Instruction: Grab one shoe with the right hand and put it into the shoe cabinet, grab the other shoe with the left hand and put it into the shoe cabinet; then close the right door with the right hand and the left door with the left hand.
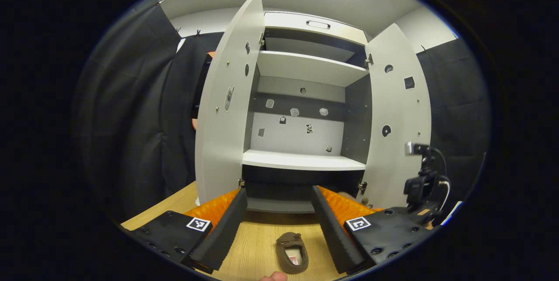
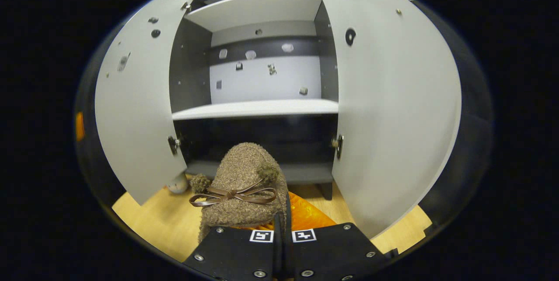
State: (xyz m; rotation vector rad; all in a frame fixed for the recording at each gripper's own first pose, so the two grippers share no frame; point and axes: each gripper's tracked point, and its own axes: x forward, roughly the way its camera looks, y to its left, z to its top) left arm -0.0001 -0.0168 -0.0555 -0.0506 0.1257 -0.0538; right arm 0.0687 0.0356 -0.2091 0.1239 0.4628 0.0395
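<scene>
Shoe in right claw: fuzzy brown slipper, bow on top, held up in front of open cabinet, toe toward lower compartment. Claw fingers nearly together, pinching edge of shoe. Judgement: light, soft, floppy; thin pinch may let it sag or twist, firmer hold at heel rim.

Other shoe flat on bench, opening up, between fingers of left claw. Left claw wide open, gripping nothing. Both doors open.
</scene>
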